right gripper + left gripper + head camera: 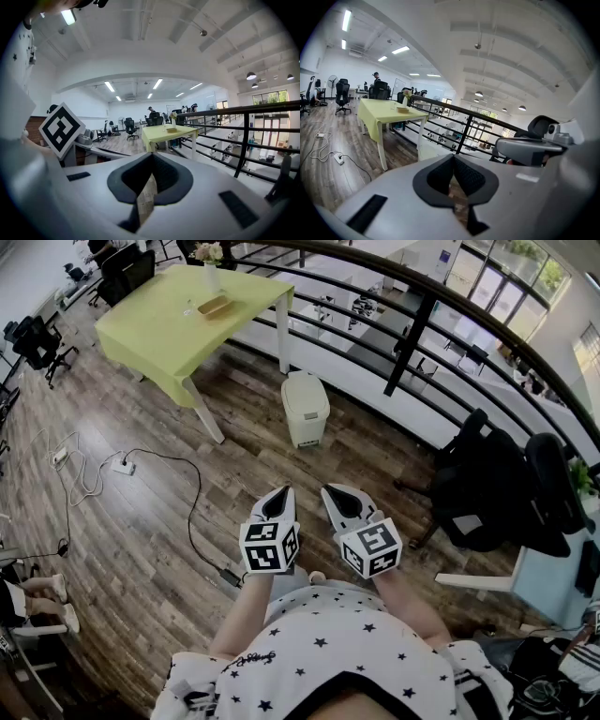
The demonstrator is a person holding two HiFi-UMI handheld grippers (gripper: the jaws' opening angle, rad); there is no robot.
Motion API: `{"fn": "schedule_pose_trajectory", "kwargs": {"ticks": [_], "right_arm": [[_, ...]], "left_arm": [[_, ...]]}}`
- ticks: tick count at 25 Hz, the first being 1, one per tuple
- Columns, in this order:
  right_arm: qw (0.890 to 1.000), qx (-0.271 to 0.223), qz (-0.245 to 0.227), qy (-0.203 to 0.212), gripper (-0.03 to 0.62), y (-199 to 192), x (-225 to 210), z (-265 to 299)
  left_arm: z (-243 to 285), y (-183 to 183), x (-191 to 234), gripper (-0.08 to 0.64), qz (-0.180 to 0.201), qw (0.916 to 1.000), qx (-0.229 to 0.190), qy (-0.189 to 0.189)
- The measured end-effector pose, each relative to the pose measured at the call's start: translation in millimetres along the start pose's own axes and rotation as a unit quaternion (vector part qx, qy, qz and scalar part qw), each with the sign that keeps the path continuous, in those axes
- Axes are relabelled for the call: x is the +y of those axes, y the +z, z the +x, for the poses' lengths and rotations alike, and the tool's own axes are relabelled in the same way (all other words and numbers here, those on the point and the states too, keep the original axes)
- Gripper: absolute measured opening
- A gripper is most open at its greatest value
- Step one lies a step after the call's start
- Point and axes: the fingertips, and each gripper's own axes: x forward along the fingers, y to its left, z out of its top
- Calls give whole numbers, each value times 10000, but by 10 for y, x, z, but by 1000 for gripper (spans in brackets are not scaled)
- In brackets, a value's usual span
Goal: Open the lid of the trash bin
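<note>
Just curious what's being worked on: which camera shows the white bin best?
The head view: the white plastic trash bin stands whole on the wood floor by the green table, lid shut. The left gripper view catches only its pale top over the left gripper; the right gripper view misses it.

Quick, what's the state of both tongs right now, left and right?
The left tongs: shut, tips together, holding nothing.
The right tongs: shut, tips together, holding nothing.
</note>
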Motion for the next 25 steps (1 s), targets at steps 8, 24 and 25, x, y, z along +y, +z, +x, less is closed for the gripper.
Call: {"fn": "schedule_pose_trajectory", "kwargs": {"ticks": [8, 24, 25], "right_arm": [[9999, -22, 120, 96, -6, -49, 107, -185], [9978, -75, 630, 203, -6, -176, 135, -444], [9978, -81, 625, 213, -6, -176, 152, -459]], "left_arm": [[-235, -110, -114, 11, -66, 9999, -39, 84], [-401, -277, -287, 11, 55, 9999, -10, 112], [-420, -293, -287, 11, 52, 9999, 6, 126]]}}
